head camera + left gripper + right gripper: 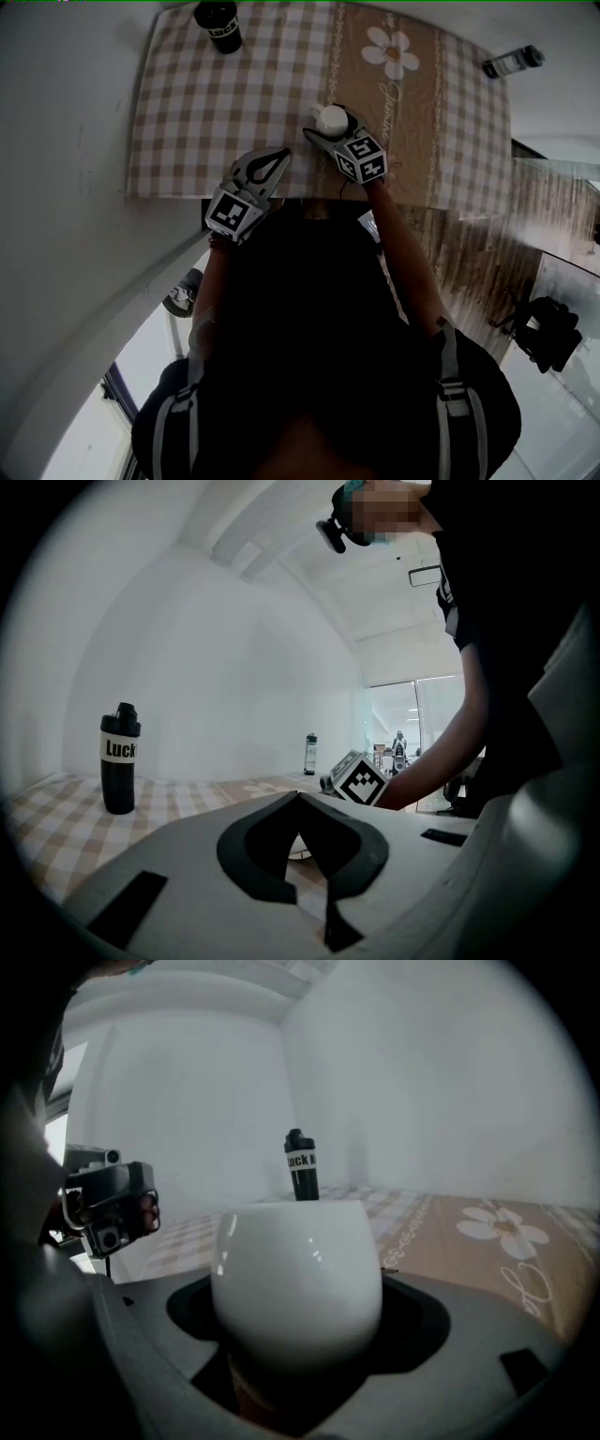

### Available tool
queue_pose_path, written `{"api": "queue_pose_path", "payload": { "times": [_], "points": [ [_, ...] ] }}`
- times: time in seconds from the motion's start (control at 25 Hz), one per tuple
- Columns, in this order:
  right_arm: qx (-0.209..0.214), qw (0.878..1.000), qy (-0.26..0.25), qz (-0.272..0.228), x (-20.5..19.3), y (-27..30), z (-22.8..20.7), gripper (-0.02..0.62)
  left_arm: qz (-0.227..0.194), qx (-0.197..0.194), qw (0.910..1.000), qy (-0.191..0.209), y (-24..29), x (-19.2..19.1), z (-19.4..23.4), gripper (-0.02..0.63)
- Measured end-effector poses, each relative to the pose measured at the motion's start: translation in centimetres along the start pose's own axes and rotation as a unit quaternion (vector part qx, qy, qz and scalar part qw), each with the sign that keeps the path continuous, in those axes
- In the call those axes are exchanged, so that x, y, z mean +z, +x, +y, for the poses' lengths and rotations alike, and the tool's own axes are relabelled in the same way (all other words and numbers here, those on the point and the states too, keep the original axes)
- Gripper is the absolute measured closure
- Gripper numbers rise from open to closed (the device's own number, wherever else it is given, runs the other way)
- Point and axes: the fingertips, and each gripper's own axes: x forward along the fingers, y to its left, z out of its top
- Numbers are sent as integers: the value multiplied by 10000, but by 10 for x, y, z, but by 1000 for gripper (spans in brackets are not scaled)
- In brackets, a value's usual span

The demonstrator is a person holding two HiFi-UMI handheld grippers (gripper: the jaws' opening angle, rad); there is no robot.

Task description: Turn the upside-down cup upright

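- Closest up is the right gripper (298,1288): its jaws stand wide and press a white cup (295,1260) on both sides.
- The cup's flat end is on top. Whether that end is its mouth or its bottom cannot be told.
- The cup is over the checked counter (187,122), near the front edge.
- The left gripper (300,797) waits near it at the front edge, with its jaws shut tight and nothing in them.
- A black bottle (217,25) stands at the back of the counter, well apart from the cup.

Open tablecloth (216,122) — bottle (217,25) far-left corner
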Motion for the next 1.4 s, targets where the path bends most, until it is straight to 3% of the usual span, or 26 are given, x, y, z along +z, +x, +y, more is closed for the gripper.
{"api": "queue_pose_path", "payload": {
  "times": [0.16, 0.52, 0.76, 1.0, 1.4],
  "points": [
    [-68, 9989, -222, 413, -10, -1, 2, 179, -56, -79, 10000, 5, 1, 2, -3, 598],
    [44, 9983, -302, 502, -10, 0, 2, 176, 0, -165, 9998, 72, 7, 5, -5, 598],
    [20, 9911, -883, 994, -34, -5, 7, 149, -5, -240, 9995, 207, 12, 8, -7, 598],
    [7, 9951, -528, 835, -28, -14, 6, 149, 22, -335, 9992, 237, 16, 7, -10, 598],
    [76, 9986, -365, 377, -6, -46, 7, 150, -33, -468, 9982, 368, 39, 24, -14, 598]
  ]
}}
